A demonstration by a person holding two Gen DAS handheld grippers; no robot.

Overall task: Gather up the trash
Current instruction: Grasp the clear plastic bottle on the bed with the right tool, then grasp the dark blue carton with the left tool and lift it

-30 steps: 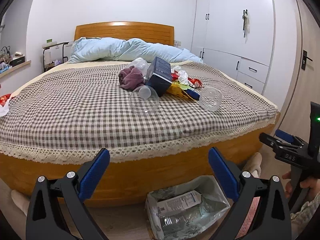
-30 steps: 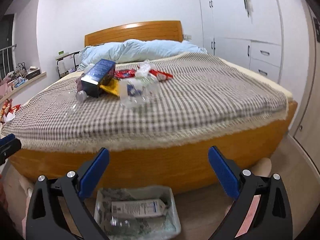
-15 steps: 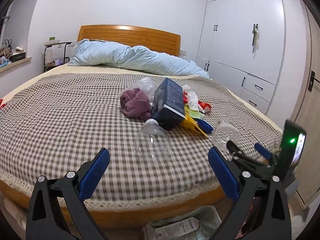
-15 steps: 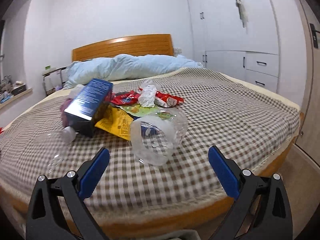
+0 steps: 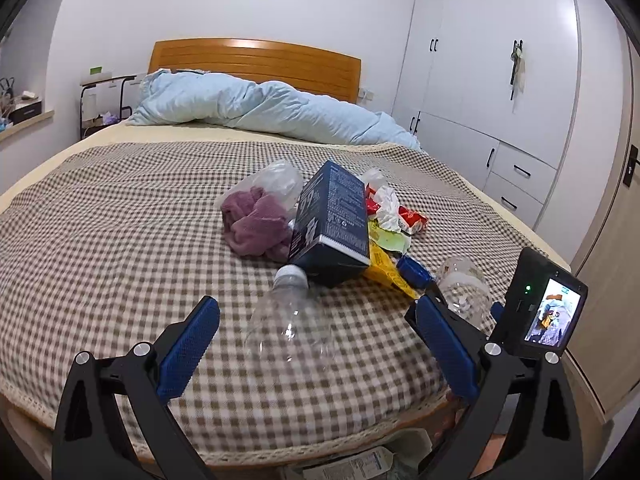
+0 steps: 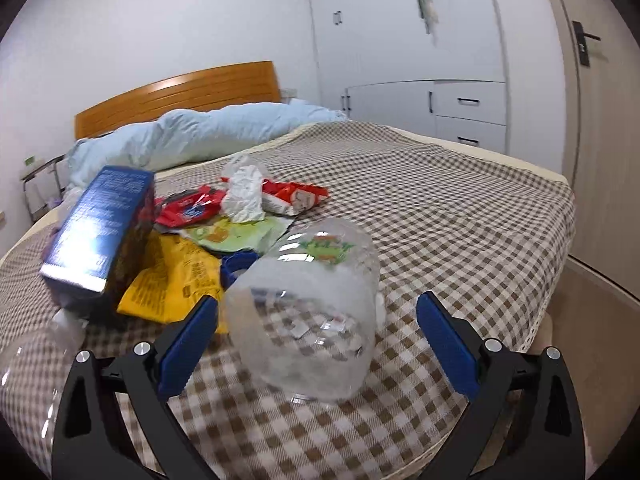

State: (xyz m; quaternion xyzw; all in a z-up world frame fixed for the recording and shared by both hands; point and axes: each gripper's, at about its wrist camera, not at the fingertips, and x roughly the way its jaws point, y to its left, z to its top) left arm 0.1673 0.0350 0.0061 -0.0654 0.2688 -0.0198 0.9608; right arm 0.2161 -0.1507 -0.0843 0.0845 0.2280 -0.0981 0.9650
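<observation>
One checked bedspread [image 5: 120, 240], wooden headboard [image 5: 256, 60], white wardrobes [image 5: 500, 80].

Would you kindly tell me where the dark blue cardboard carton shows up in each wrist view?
Left wrist: the dark blue cardboard carton sits centre, tilted, beyond a clear plastic bottle.
Right wrist: the carton lies at left, above the yellow wrapper.
Shared landmark: the orange wooden headboard.

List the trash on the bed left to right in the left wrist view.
Purple cloth → clear bottle → dark blue carton → red wrapper → clear jar.
</observation>
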